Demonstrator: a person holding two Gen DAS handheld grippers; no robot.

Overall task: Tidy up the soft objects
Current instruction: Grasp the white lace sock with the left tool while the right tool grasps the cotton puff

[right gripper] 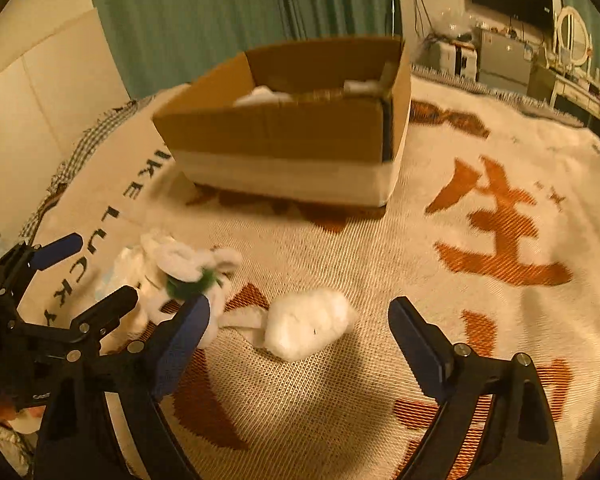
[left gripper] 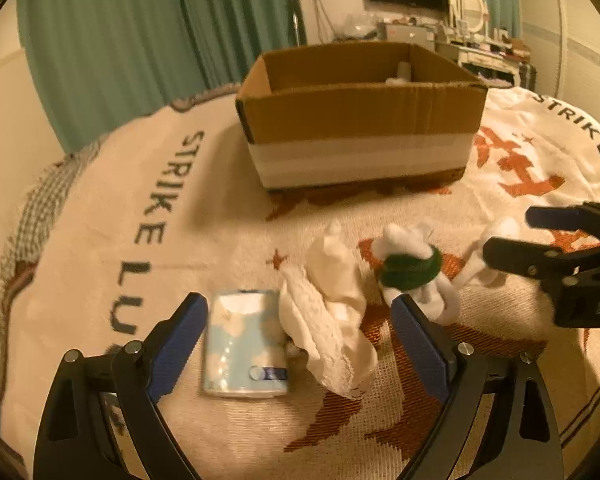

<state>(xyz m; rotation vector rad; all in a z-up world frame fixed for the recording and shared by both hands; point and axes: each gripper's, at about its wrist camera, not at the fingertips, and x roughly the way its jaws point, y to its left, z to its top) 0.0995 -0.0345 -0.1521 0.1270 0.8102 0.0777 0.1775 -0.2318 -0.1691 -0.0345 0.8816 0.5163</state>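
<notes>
The left gripper (left gripper: 300,344) is hovering low over the bed blanket (left gripper: 100,260), with its two blue-padded fingers (left gripper: 180,344) spread wide and holding nothing. It is pointing forward toward the far side, nearly level with the blanket. Between its fingers a light blue tissue pack (left gripper: 244,352) is lying flat on the left, and a crumpled white cloth (left gripper: 332,320) is lying just beside it on the right, touching its right edge. A little farther to the right, a white plush toy with a green scarf (left gripper: 412,268) is sitting on the blanket, close to the right finger of this gripper.

The right gripper (right gripper: 300,344) is also staying low and is also wide, with nothing between its pads. In front of it, between the fingers but nearer to the left one, a fluffy white soft toy (right gripper: 308,328) is lying on the blanket. In the left wrist view this same gripper (left gripper: 512,236) is coming in from the right side, with its tips near that white toy.

In the far middle a cardboard box (left gripper: 360,112) is standing open on the blanket, well apart from the soft things. Some white items (right gripper: 264,96) are lying inside it; I cannot tell what they are. Behind the box green curtains (left gripper: 140,40) are hanging
</notes>
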